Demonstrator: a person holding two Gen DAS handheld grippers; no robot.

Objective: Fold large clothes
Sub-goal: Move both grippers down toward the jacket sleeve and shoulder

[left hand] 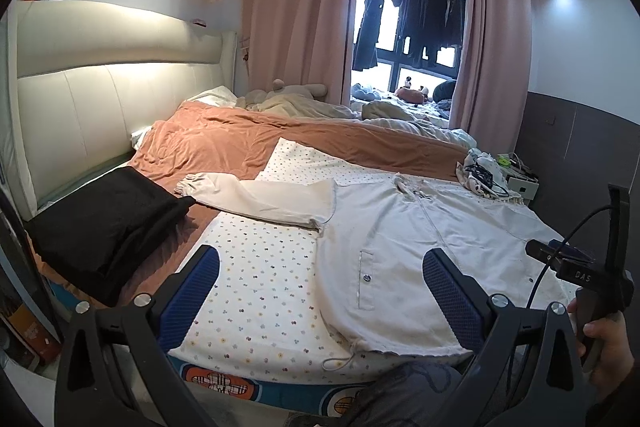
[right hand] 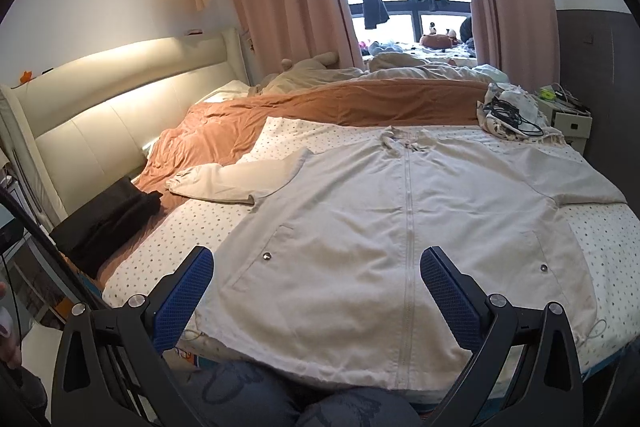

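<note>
A cream zip-up jacket (right hand: 360, 219) lies flat, front up, on a dotted white sheet (right hand: 192, 223) on the bed, hem toward me, sleeves spread to each side. It also shows in the left wrist view (left hand: 420, 247). My left gripper (left hand: 320, 275) is open and empty above the jacket's left hem corner. My right gripper (right hand: 316, 271) is open and empty above the hem near the zip (right hand: 408, 247). The right gripper's body (left hand: 580, 275) shows at the right edge of the left wrist view.
A folded black garment (left hand: 108, 227) lies on the bed's left side. An orange blanket (right hand: 320, 103) covers the far half. A cloth with black cables (right hand: 508, 115) sits at the far right corner beside a white nightstand (right hand: 572, 119). A padded headboard (left hand: 100, 99) runs along the left.
</note>
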